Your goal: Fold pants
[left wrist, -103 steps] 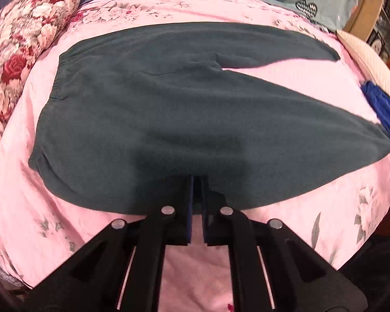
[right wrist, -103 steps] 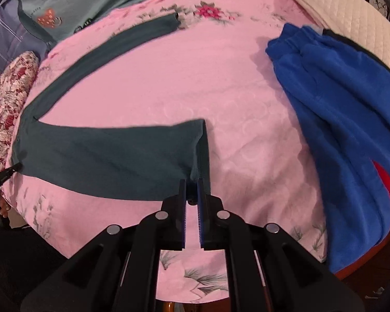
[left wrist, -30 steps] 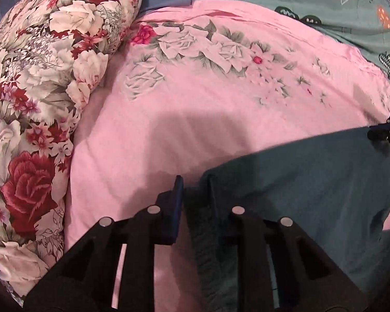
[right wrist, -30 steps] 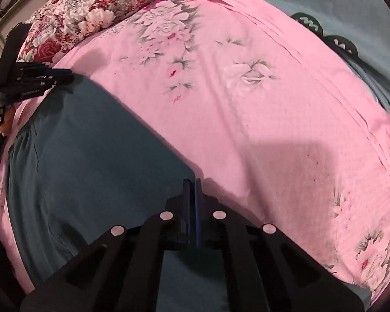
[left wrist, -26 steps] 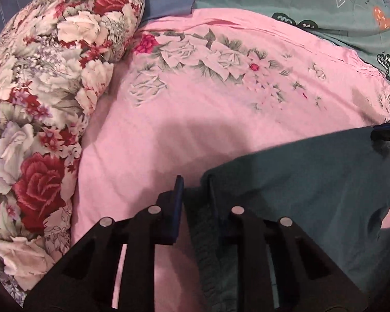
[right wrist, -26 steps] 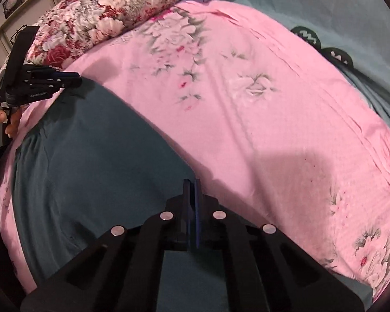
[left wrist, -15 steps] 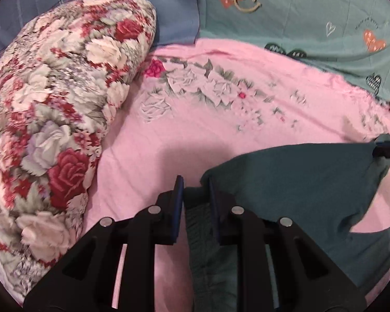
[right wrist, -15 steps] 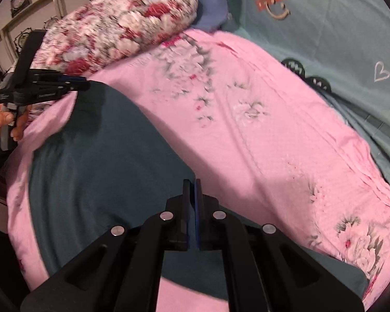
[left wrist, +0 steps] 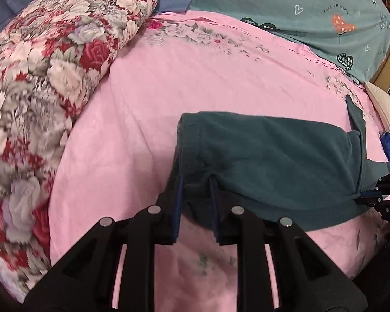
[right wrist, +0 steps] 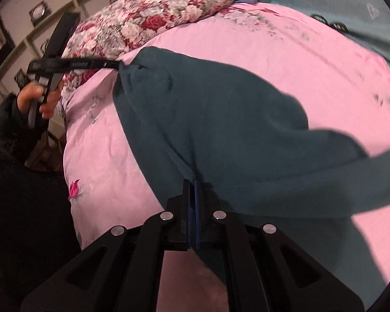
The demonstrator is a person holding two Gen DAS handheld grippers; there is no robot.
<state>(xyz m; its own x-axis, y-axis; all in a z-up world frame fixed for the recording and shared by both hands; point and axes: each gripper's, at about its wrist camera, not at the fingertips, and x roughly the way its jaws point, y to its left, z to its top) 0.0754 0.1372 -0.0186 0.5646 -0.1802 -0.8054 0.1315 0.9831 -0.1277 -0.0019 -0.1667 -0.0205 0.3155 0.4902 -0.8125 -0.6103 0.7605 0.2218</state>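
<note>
Your left tongs (left wrist: 195,182) are clamped on the dark teal pants' (left wrist: 273,156) bunched waistband; your right tongs (right wrist: 192,184) pinch their fabric above the pink bedsheet (left wrist: 195,83).

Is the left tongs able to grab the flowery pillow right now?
Probably not. The left tongs are already clamped on the dark green pants, so they are busy, and the flowery pillow lies off to the side across bare pink sheet.

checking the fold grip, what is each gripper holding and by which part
Both hold the dark green pants: the left gripper pinches bunched cloth near the waistband, the right gripper an edge.
</note>
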